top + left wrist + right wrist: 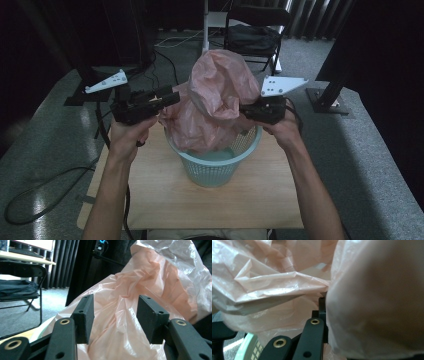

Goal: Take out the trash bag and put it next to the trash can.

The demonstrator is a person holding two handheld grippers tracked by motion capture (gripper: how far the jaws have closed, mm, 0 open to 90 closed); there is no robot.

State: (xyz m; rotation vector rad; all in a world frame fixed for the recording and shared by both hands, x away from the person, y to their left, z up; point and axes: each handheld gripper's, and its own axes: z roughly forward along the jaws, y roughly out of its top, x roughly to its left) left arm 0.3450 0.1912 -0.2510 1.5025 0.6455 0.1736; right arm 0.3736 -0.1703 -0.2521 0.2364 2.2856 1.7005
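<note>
The right gripper [248,112], right of centre in the high view, has its jaws clamped tight on a fold of the pink plastic bag [215,100]. In the right gripper view the film bunches to a pinch right at the jaw tips [323,293], and more of the bag drapes over the right half of that frame. The left gripper [167,97], left of centre in the high view, has its jaws standing well apart. In the left gripper view the two black pads [86,315] frame a ridge of the bag [130,315] without pressing on it, so this gripper holds nothing.

The wooden table [150,195] takes up the lower middle of the high view, with grey carpet around it. The bag billows up at the centre of that frame, its lower part sitting inside the basket and its top rising well above the rim. The pale green basket [220,170] stands upright on the table, just below the frame's centre, between the two forearms. A black folding chair [255,35] stands on the floor at the top of the frame, well behind the table. A white three-cornered plate [282,85] sits on top of the right gripper.
</note>
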